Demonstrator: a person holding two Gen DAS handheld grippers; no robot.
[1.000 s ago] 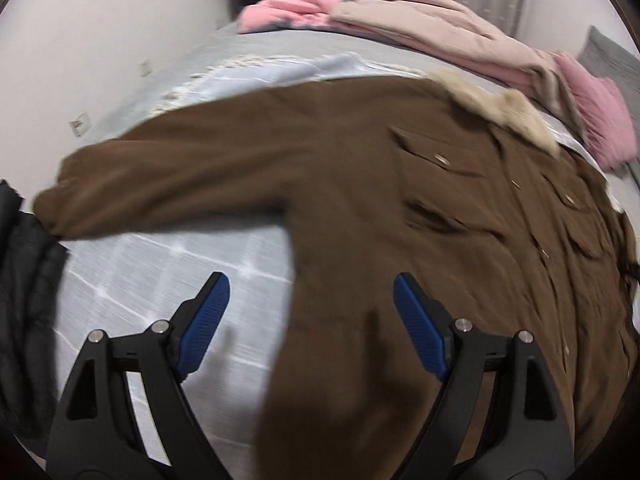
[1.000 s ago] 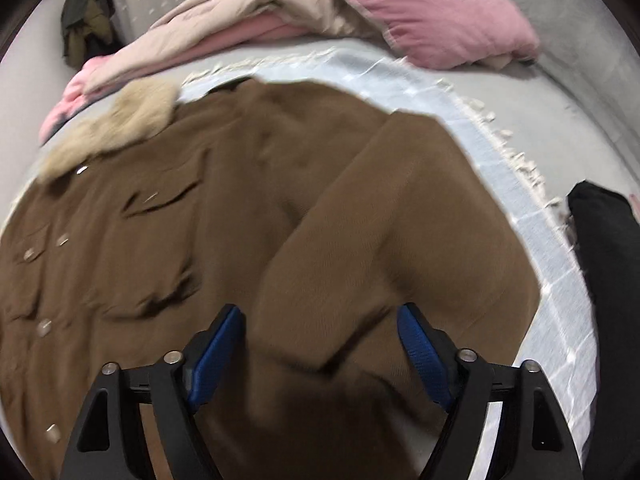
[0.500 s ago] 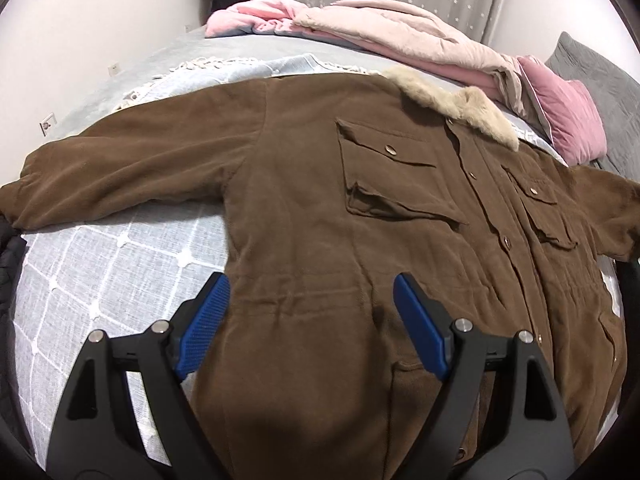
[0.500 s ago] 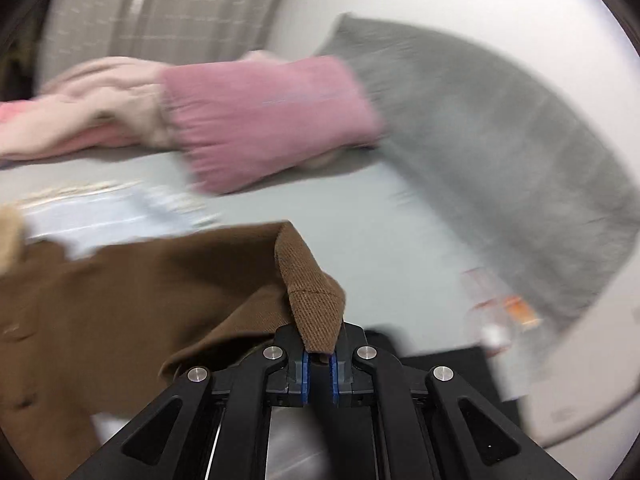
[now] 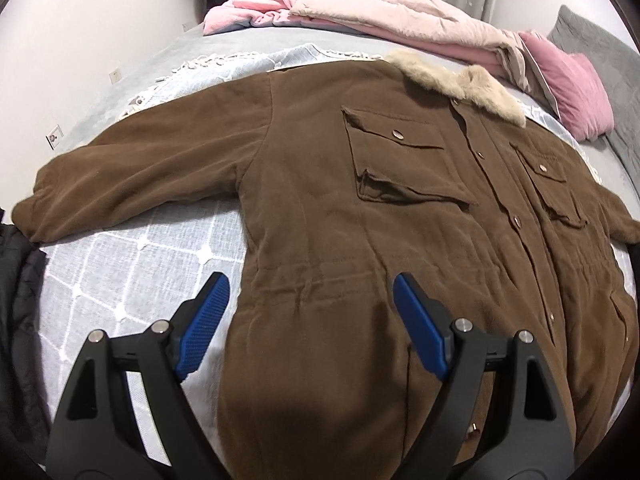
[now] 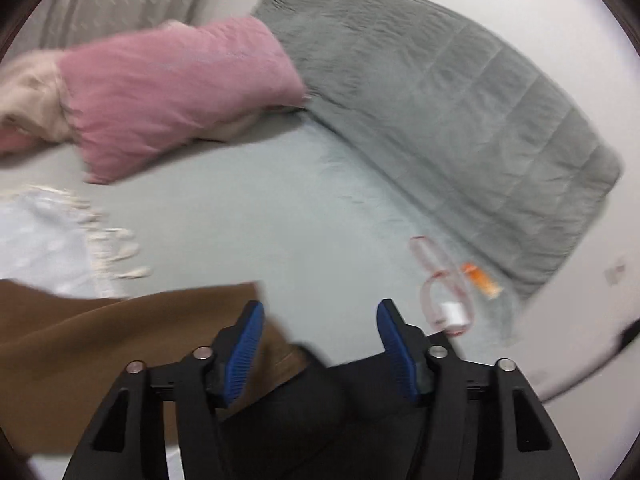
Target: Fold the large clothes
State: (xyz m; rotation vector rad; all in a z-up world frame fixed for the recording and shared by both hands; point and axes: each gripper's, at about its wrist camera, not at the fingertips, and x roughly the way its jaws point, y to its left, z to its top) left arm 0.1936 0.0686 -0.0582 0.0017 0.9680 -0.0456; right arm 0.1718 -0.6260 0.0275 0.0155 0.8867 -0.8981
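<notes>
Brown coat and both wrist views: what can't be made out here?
- Brown coat, left wrist view: hem hidden behind the left gripper; far sleeve end cut off by the frame edge.
- Right wrist view: motion blur; whether the sleeve touches the opening right gripper's fingers is unclear.
- Small orange and white items on the bed: too blurred to identify.

Left wrist view: the coat point(image 5: 360, 208) lies flat over most of the bed, front up, and nothing stands on it. Bare blanket point(image 5: 132, 264) shows at 9 o'clock below the sleeve. A black garment point(image 5: 20, 320) lies at the 8 o'clock edge. Heaped bedding point(image 5: 400, 12) and a pink pillow point(image 5: 568, 92) lie from 12 to 2 o'clock.

Right wrist view: bare sheet point(image 6: 248, 216) fills the middle. A grey quilt point(image 6: 460, 120) lies from 1 to 3 o'clock, with a cable point(image 6: 444, 280) beside it.
</notes>
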